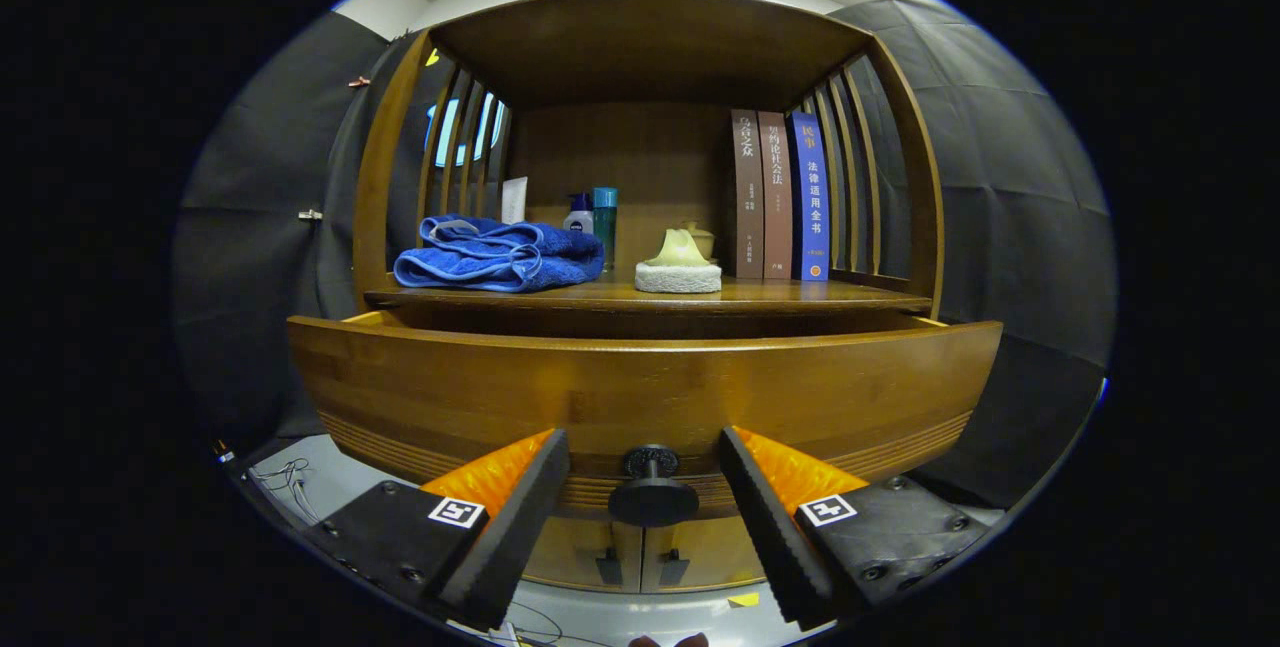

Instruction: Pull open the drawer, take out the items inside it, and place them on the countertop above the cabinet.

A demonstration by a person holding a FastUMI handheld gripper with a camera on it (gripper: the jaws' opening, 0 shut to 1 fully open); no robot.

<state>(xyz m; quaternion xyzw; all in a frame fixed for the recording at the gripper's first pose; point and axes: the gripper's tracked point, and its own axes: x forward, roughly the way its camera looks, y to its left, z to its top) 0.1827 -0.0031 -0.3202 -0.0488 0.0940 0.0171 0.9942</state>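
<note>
The wooden drawer (pixel 640 382) stands pulled out from the cabinet, its curved front close ahead of me. Its inside is hidden behind the front panel. A dark round knob (pixel 652 489) juts from the drawer front, right between my fingers. My gripper (pixel 645 462) is open, with a finger on each side of the knob and a gap to both. Above the drawer lies the countertop (pixel 780 295), a wooden shelf under a canopy. On it rest a folded blue towel (pixel 500 254) to the left and a pale sponge-like item (pixel 678 264) in the middle.
Three upright books (pixel 780 195) stand at the shelf's right. Small bottles (pixel 594 214) and a white tube (pixel 514 199) sit behind the towel. Slatted wooden sides (pixel 850 177) close the shelf left and right. Two cabinet doors (pixel 640 557) lie below the drawer. Cables (pixel 290 482) trail on the floor.
</note>
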